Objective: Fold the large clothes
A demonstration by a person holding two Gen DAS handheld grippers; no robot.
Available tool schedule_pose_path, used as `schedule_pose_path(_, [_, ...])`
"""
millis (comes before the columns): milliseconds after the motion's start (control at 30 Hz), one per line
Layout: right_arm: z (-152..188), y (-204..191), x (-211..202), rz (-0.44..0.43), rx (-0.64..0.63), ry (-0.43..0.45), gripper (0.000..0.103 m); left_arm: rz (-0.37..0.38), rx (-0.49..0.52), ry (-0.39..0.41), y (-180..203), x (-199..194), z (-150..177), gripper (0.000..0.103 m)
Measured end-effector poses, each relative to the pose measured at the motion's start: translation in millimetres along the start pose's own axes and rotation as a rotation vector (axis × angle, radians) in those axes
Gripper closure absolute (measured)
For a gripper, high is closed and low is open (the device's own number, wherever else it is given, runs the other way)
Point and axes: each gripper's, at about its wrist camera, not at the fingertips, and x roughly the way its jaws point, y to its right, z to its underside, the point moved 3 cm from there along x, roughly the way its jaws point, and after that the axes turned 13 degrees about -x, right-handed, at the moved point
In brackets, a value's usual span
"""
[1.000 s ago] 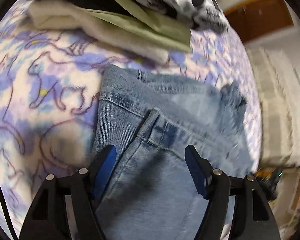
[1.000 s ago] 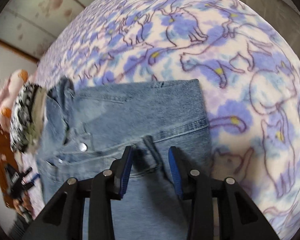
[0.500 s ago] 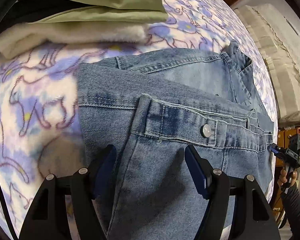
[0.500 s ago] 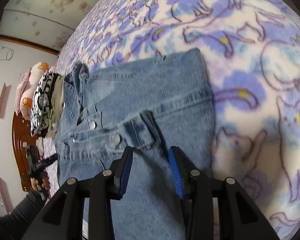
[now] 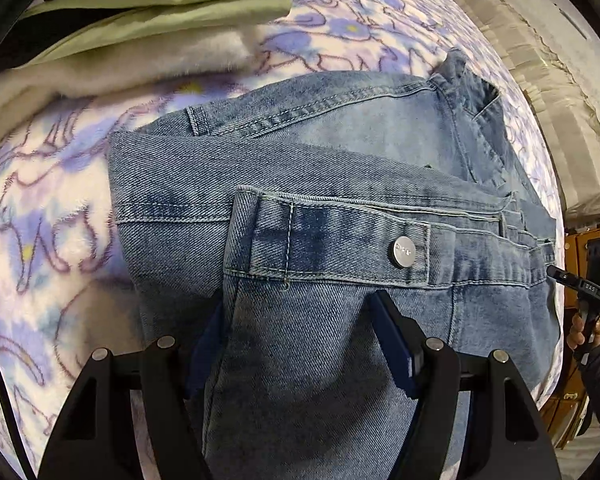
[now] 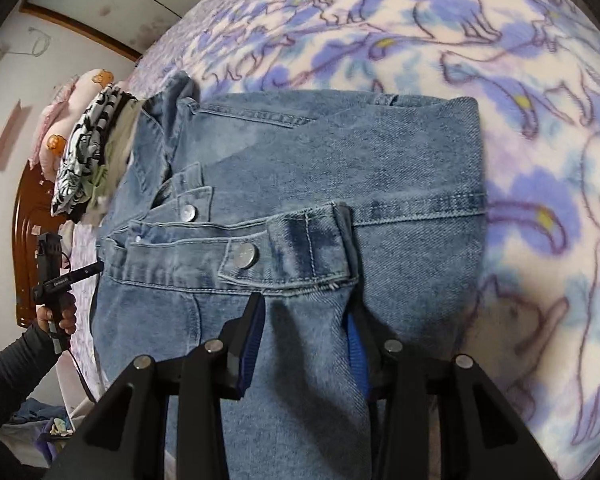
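A light blue denim jacket (image 5: 340, 184) lies folded on a fleece blanket (image 5: 40, 240) printed with purple cats. The denim is faded, paler in patches, with pale stitching along its seams. A sleeve lies across the body of the jacket, its cuff (image 5: 332, 248) closed by a round silver button (image 5: 404, 251). The left gripper (image 5: 296, 344) pinches this sleeve just below the cuff, with cloth bunched between its blue pads (image 5: 392, 344). From the other side, the right gripper (image 6: 304, 340) pinches a sleeve below its own buttoned cuff (image 6: 288, 256), the cloth filling the narrow gap between its pads (image 6: 252, 340). More silver buttons (image 6: 188, 213) show beside that cuff. Beyond the jacket, at its far edge, sits a stack of folded clothes (image 5: 140, 28): cream, green and a black-and-white print. The jacket's collar (image 5: 468, 92) stands up near the stack.
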Motion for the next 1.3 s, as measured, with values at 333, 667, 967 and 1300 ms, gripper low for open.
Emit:
schedule_pose_path(333, [8.3,-26.4,-26.7,0.181,0.010,0.063,0.098,-0.101,-0.121,0.095,-6.2,-29.7,7.4,0.095])
schedule_pose_path(667, [-11.9,-75.8,-90.2,0.300,-0.020,0.261,0.099,-0.149,-0.088,0.373,43.3,-112.1,16.4,0.101])
schedule_pose_path(967, [-68.1,-95.6,-132.7,0.369,-0.070,0.474,0.099,-0.175,-0.144,0.560,45.4,-153.1,-15.5,0.101])
schedule_pose_path(1300, [-82.3,-24.3,-15.6,0.592,0.006,0.150,0.090,-0.250,-0.361,0.362,-24.7,-36.5,-72.2,0.086])
